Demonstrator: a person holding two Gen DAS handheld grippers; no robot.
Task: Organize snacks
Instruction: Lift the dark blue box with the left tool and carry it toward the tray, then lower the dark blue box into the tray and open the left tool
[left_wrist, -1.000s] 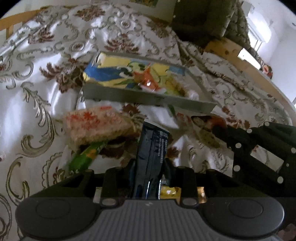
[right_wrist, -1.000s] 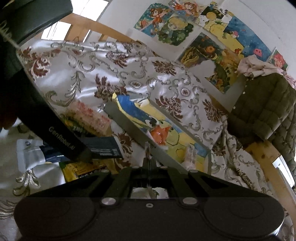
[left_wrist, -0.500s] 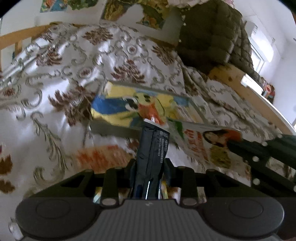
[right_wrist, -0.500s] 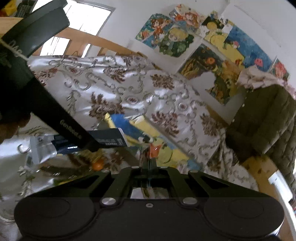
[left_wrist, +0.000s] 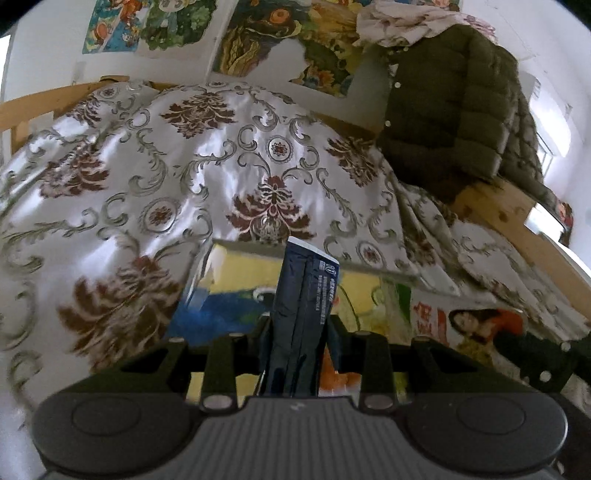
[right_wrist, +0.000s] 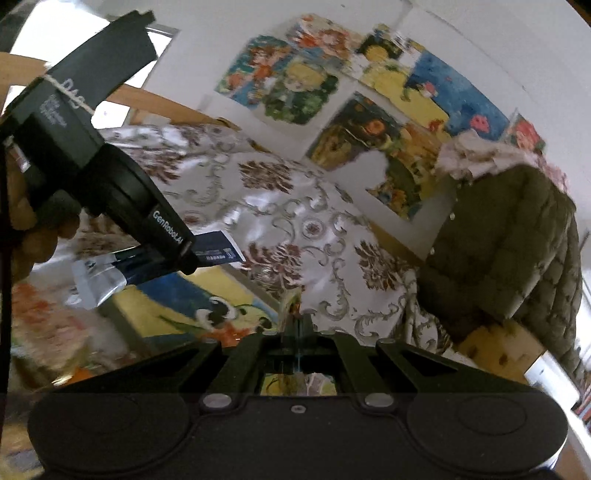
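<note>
A: Your left gripper (left_wrist: 297, 332) is clamped on a dark blue packet (left_wrist: 301, 317), which stands upright between the fingers, its top edge up over the tray (left_wrist: 258, 248).

B: From the right-wrist view you see the same packet (right_wrist: 218, 253) poking out past the left gripper (right_wrist: 184, 260), carried above the tray's (right_wrist: 236, 275) near corner. It's in the air, not yet set down.

A: And your right gripper (right_wrist: 297, 325)?

B: Jaws pressed tight together. A thin edge of something sits in the seam, most likely the orange packet (left_wrist: 480, 325) that shows at the right of the left-wrist view, right at the black finger (left_wrist: 535, 350). So you're pinching that one by its edge, as far as I can judge.

A: So how far along are you?

B: Early to middle, I'd say. The tray's cartoon-printed floor (left_wrist: 236, 280) looks mostly bare from here; I can't make out a snack lying inside it. Two packets are in hand and both are hovering by the tray.

A: What's left?

B: Setting both down inside the walls. At the left edge of the right-wrist view there's a blurred pale-and-orange heap (right_wrist: 40, 332) on the bedspread (left_wrist: 184, 166), probably more snacks, too smeared to count.
</note>
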